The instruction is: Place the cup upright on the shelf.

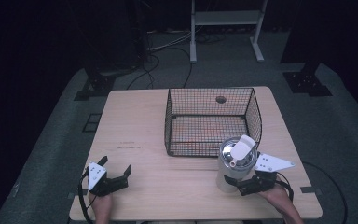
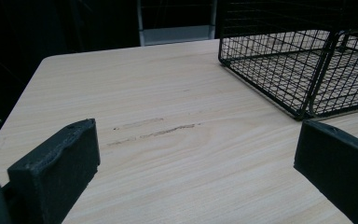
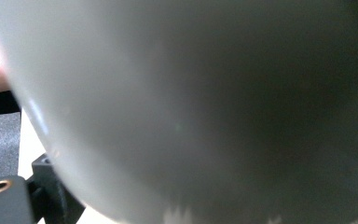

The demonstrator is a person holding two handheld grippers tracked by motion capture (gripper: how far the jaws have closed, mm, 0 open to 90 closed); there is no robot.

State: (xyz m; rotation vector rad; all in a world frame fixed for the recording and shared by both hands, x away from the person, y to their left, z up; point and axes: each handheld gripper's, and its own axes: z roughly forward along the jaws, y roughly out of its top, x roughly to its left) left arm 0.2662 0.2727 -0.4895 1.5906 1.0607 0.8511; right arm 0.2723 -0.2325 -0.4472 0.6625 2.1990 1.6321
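A light wooden table [image 1: 140,130] carries a black wire basket [image 1: 213,122]. Just before the basket's near right corner stands a white lidded jug [image 1: 235,163], clamped at its base by the right gripper [image 1: 242,183]. The left gripper [image 1: 117,173] rests spread wide, holding nothing, near the table's front left.

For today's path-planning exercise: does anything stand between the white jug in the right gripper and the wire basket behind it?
Only the basket's own near wall, which stands close behind the jug. The right gripper grips the jug low on its body, so the jug would probably have to go up over that rim. The table between them looks bare.
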